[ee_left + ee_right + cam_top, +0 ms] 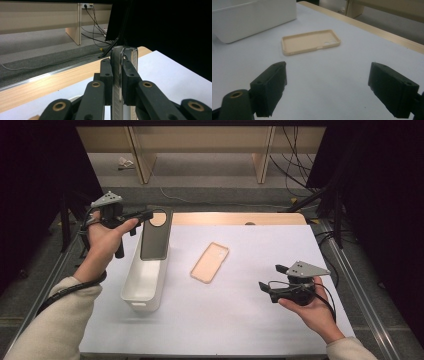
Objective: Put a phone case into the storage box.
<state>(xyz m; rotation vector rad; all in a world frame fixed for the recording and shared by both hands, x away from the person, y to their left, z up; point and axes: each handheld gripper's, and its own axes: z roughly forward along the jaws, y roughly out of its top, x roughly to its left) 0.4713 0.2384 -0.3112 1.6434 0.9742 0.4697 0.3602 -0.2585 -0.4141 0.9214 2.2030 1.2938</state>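
Observation:
My left gripper (149,215) is shut on the top end of a dark phone case (155,240), which hangs upright over the far end of a white bin (131,279). In the left gripper view the case (117,82) stands edge-on, pinched between the two black pads of that gripper (117,67). A beige phone case (210,262) lies hollow side up in the middle of the white table cover. My right gripper (271,277) is held low at the front right, open, with nothing between its jaws. Its own view has the open gripper (327,82) facing the beige case (309,42).
The white bin (249,20) runs lengthwise along the left side of the table cover (260,245). A wooden table edge (235,218) borders the far side. Beyond it lie grey floor, wooden furniture legs and cables. Dark curtains close both sides.

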